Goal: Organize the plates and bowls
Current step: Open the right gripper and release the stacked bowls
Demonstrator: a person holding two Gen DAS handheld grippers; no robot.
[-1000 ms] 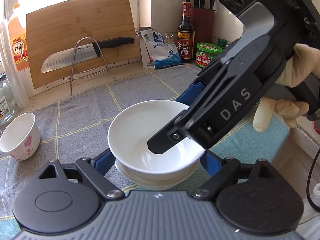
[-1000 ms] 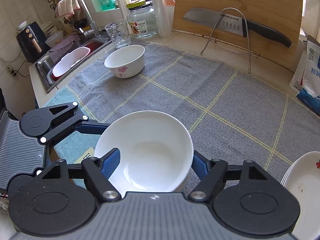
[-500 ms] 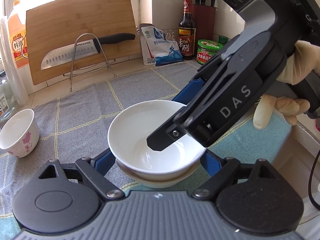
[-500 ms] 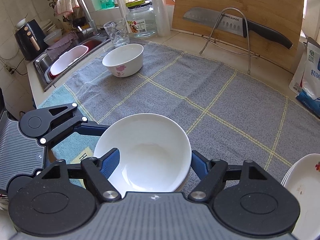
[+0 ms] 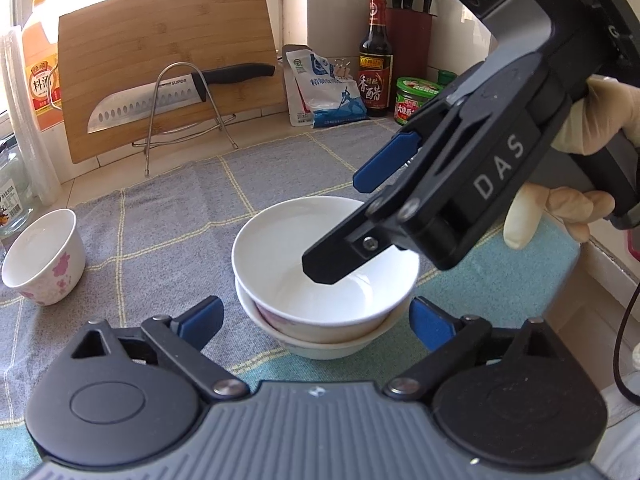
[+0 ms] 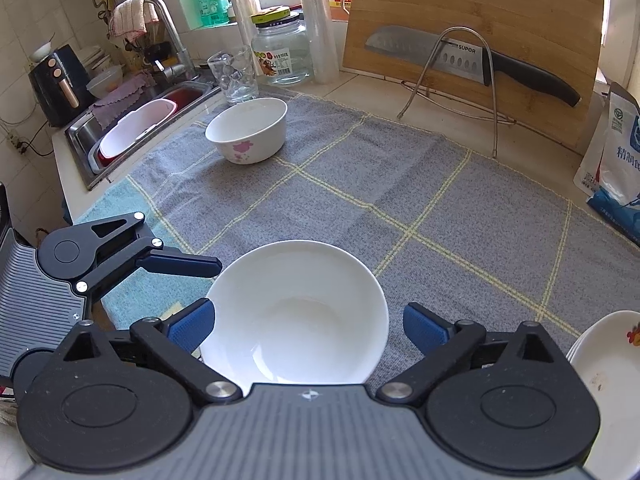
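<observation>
White nested bowls (image 5: pixel 326 276) sit between both opening hand-held grippers; floral bowl (image 5: pixel 44 256) well apart.

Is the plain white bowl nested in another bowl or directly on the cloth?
Nested. In the left wrist view the white bowl sits upright inside a second bowl, whose rim shows beneath it.

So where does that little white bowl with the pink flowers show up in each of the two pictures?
Left wrist view: the flowered bowl sits at the far left edge, on the grey cloth.
Right wrist view: it sits upper left of centre, near the sink.
Shared landmark: the knife on the wire stand against the cutting board.
</observation>
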